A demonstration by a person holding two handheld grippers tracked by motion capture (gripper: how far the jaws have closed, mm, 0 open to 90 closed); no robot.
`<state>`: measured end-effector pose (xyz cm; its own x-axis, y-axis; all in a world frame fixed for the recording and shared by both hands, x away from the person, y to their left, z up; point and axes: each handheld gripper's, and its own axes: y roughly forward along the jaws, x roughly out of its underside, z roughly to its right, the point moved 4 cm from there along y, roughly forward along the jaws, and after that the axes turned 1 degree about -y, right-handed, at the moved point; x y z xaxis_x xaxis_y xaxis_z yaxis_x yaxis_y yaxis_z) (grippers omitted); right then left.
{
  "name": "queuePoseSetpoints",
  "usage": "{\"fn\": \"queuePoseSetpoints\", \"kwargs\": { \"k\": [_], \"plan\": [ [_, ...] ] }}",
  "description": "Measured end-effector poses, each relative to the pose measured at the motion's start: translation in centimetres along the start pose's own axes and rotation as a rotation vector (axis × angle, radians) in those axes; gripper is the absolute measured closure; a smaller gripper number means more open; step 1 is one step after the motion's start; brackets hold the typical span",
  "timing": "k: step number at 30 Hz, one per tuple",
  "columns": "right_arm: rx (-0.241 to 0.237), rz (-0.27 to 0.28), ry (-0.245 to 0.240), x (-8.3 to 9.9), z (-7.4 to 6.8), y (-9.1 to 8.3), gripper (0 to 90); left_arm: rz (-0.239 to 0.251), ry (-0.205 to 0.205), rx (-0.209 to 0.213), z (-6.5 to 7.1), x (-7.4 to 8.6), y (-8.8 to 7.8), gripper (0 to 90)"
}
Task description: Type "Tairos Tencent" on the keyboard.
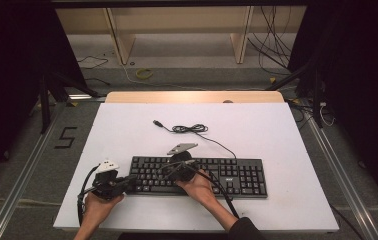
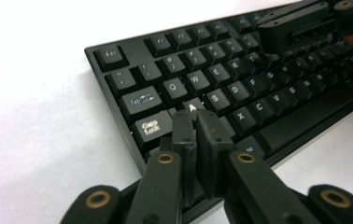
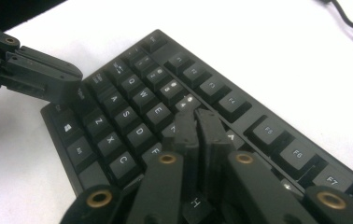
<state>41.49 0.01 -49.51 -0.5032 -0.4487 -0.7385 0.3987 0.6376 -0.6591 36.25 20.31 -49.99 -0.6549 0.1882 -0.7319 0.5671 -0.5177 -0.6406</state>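
High view: a black keyboard [image 1: 199, 176] lies on the white worktop [image 1: 127, 130], near the front edge. The left claw [image 2: 195, 116] rests over the keyboard's left end, by the A key, its jaws pressed together on nothing. The right claw [image 3: 198, 116] sits over the keyboard's middle-left keys, jaws also pressed together, holding nothing.

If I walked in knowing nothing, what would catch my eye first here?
Probably the black keyboard lying on the white table, its cable coiled behind it. Next, the two hand-held tools poised over its left half: the left tool, jaws shut, points down by the A key, and the right tool, also shut, sits over the upper letter rows.
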Motion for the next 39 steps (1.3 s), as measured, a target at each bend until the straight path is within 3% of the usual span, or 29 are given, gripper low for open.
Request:
{"fn": "queuePoseSetpoints", "kwargs": {
  "k": [8,18,27,34,39],
  "plan": [
    [-0.023,0.036,0.013,-0.3,0.3,-1.0,79.1,0.023,-0.018,0.016,0.2,-0.3,-0.2,69.9],
    [-0.067,0.07,0.025,-0.1,0.4,-2.5,61.2,0.04,-0.032,0.03,0.3,-0.7,-0.2,53.1],
    [-0.07,0.093,0.025,0.2,0.6,-3.4,45.0,0.067,-0.042,0.04,0.5,-1.2,-0.1,42.0],
    [-0.071,0.107,0.023,0.6,0.7,-4.3,39.5,0.078,-0.046,0.041,0.6,-1.6,0.2,39.2],
    [-0.067,0.125,0.025,1.1,1.0,-5.2,37.7,0.068,-0.034,0.035,0.6,-1.6,0.6,52.7]
  ]
}}
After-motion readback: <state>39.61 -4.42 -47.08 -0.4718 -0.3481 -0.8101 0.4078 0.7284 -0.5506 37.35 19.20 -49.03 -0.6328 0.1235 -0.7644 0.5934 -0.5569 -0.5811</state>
